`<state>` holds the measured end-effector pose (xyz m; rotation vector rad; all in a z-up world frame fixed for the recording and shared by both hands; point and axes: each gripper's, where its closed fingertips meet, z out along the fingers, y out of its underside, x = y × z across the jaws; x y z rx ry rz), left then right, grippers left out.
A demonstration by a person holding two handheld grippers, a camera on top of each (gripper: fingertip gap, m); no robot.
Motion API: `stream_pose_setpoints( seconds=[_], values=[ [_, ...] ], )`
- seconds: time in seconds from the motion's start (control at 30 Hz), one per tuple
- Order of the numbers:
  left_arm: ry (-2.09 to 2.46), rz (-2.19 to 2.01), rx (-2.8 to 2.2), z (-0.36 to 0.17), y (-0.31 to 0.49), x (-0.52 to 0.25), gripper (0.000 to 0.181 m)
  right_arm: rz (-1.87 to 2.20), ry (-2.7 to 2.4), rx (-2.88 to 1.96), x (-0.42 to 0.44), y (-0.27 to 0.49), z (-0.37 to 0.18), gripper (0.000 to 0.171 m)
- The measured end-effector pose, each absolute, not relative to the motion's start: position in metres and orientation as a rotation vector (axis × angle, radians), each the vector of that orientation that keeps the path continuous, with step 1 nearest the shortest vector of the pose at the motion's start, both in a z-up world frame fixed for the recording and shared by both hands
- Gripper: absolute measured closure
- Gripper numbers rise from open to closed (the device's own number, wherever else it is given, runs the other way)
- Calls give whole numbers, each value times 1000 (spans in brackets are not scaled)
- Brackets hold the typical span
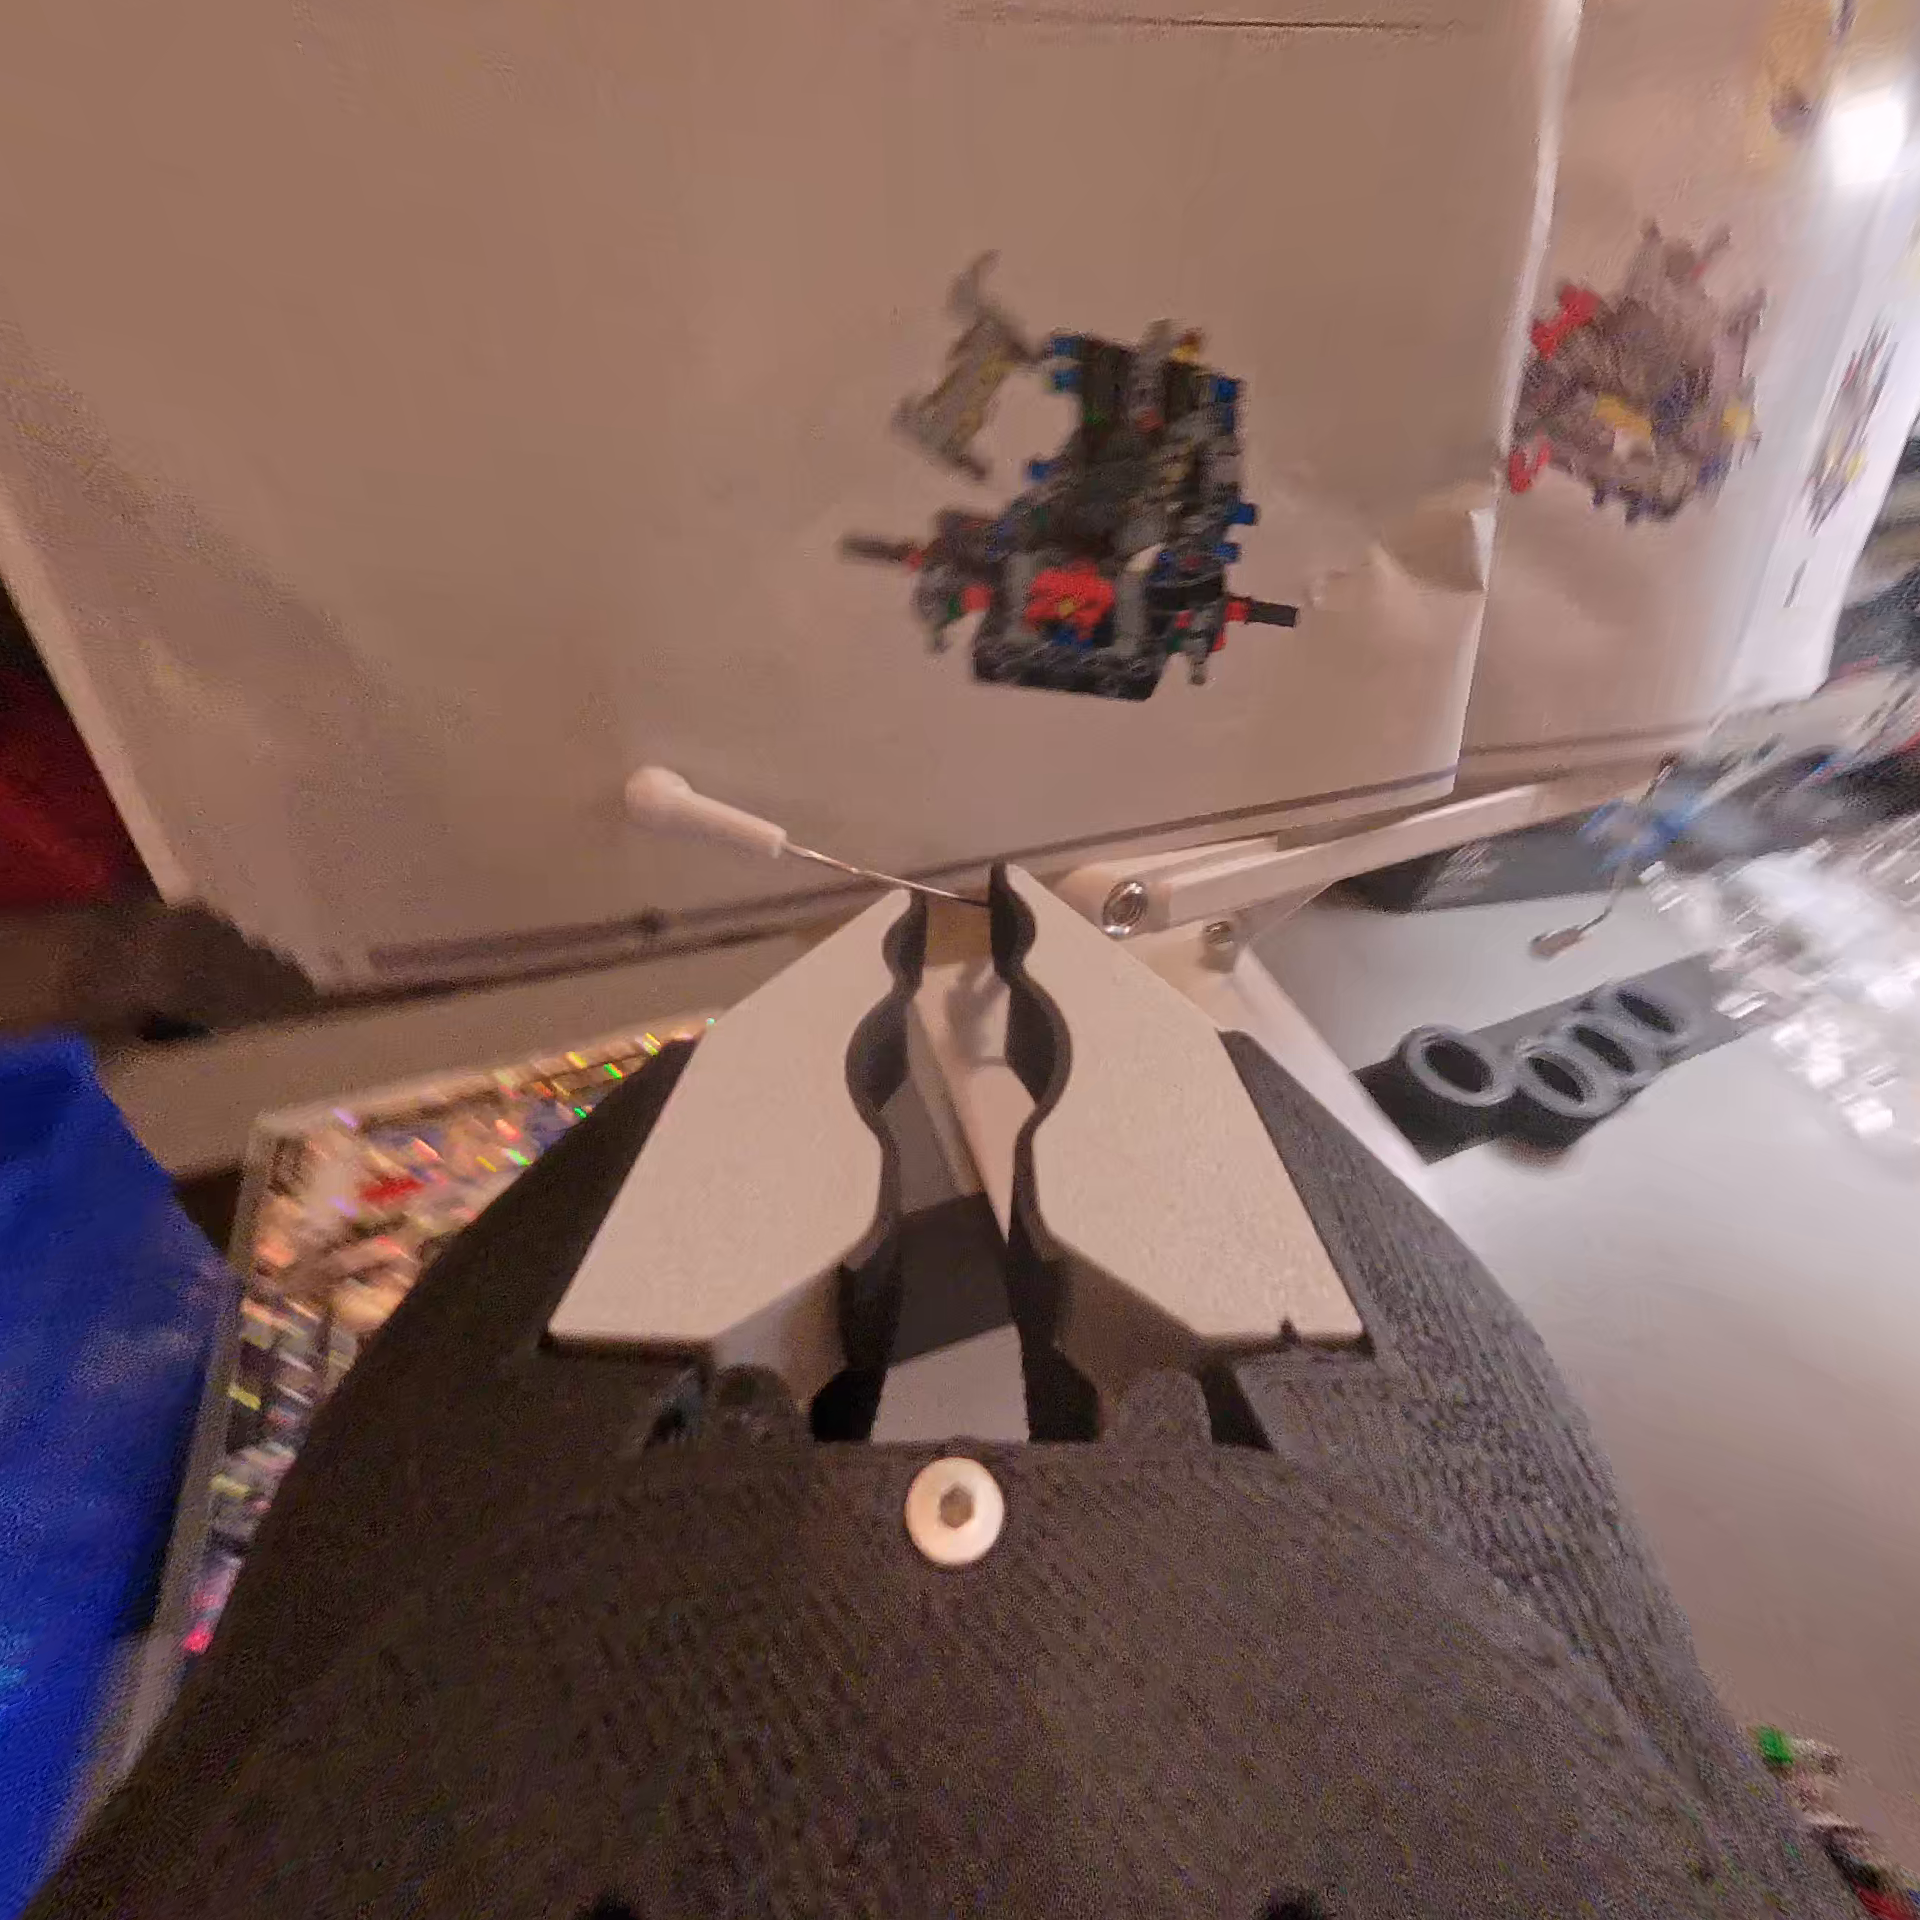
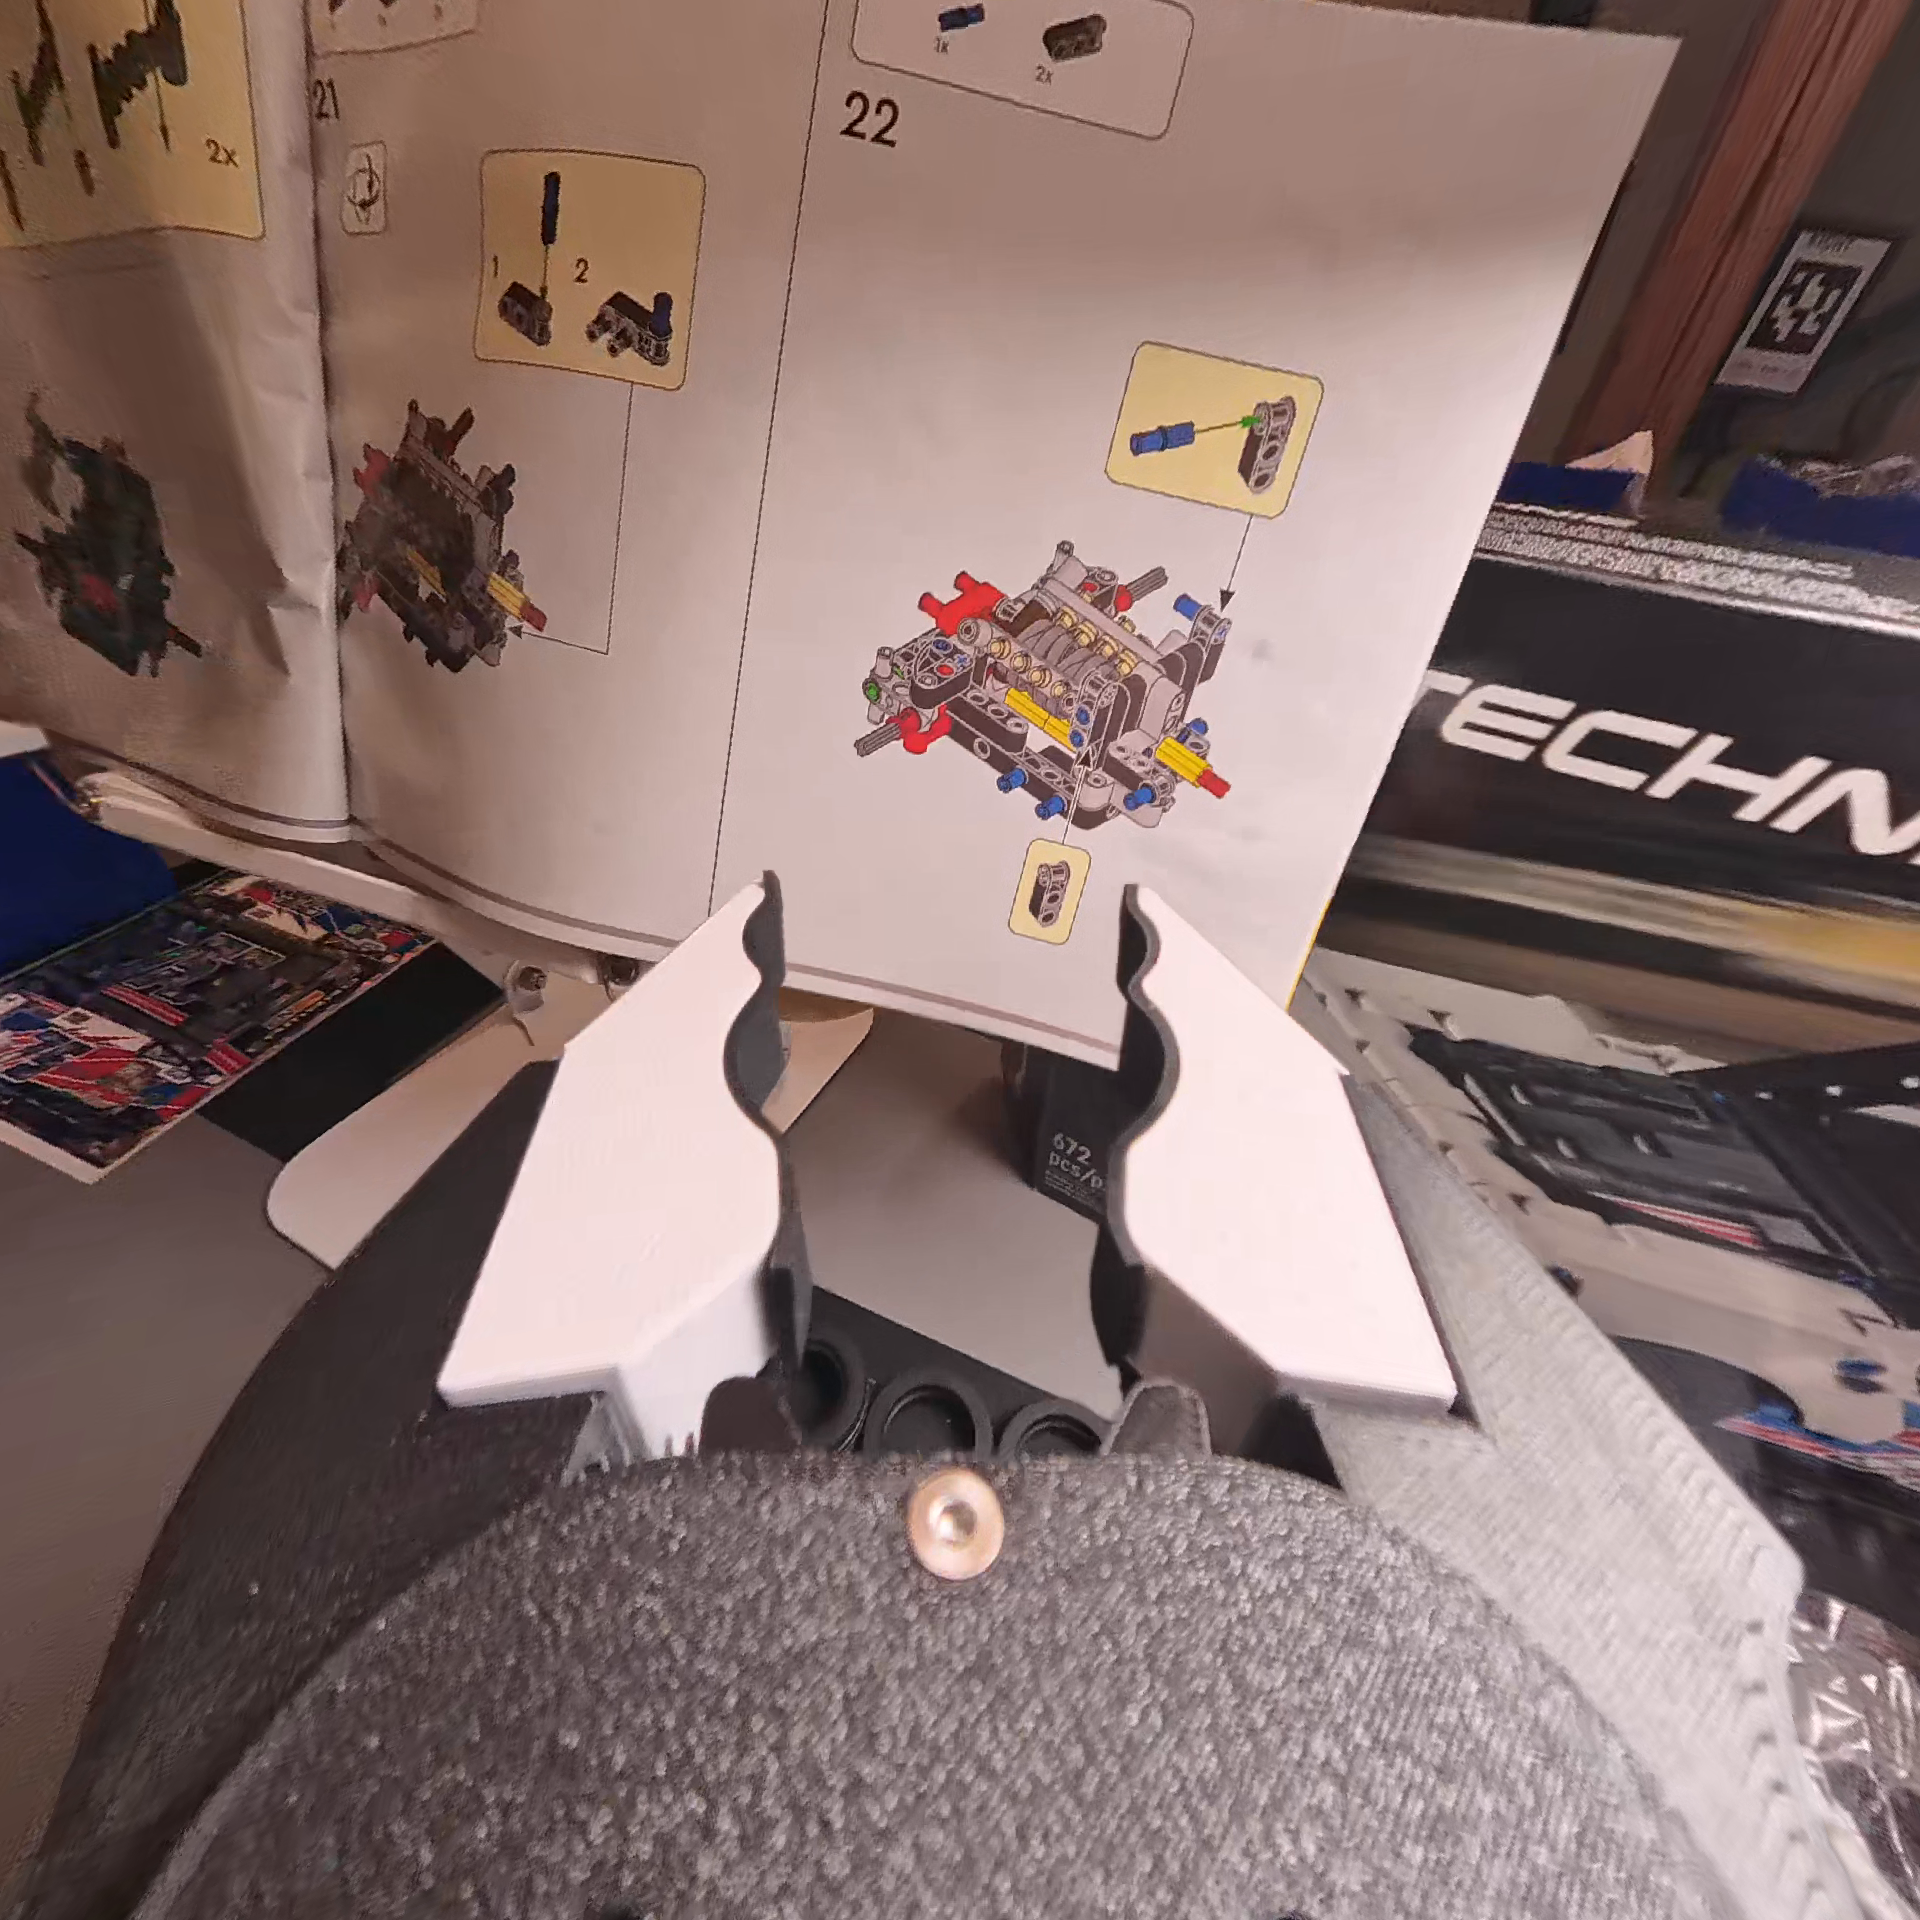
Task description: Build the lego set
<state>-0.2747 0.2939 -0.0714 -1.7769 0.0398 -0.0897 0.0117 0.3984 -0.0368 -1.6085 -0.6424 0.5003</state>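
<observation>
The open instruction booklet (image 1: 727, 436) stands upright on a white book stand (image 1: 1195, 883); it also shows in the right wrist view (image 2: 1091, 436). The stand's page-holder wire (image 1: 717, 816), with a white tip, lies across the page's lower edge. My left gripper (image 1: 958, 896) is closed to a narrow gap at the base of that wire, right at the stand's ledge. My right gripper (image 2: 945, 904) is open and empty, held in front of the right-hand page. Several black tyres (image 1: 1548, 1070) lie in a row on the table, and they also show under my right gripper (image 2: 925, 1403).
A black set box (image 2: 1662, 748) stands at the right behind the stand. A sticker sheet (image 2: 187, 1018) lies at the left, and it shows shiny in the left wrist view (image 1: 416, 1164). A blue bag (image 1: 83, 1351) is at the far left. Clear plastic bags with parts (image 1: 1818, 935) lie at the right. My right fingertips sit around 30 cm from my left ones.
</observation>
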Motion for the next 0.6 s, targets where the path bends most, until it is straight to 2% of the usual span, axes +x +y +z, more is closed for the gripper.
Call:
stream_pose_setpoints(
  seconds=[0.03,0.2,0.3,0.37,0.47,0.57,0.6],
  values=[
    [-67,-218,-1767,-79,289,-278,165,485,-639,-1599,11,401,-35,106],
    [-580,-1148,-1591,-114,283,-264,164,397,-627,-1566,6,416,-25,94],
    [-614,-1381,-1457,-116,272,-254,160,358,-628,-1548,5,423,-17,83],
    [-519,-1299,-1498,-114,258,-239,155,347,-630,-1535,5,428,-12,77],
    [-294,-974,-1510,-85,239,-224,119,367,-624,-1543,4,435,-9,69],
    [63,-442,-1571,-50,234,-210,83,418,-630,-1558,0,439,-6,61],
    [158,-308,-1577,-38,235,-204,78,418,-639,-1557,-2,439,-5,59]
  ],
)
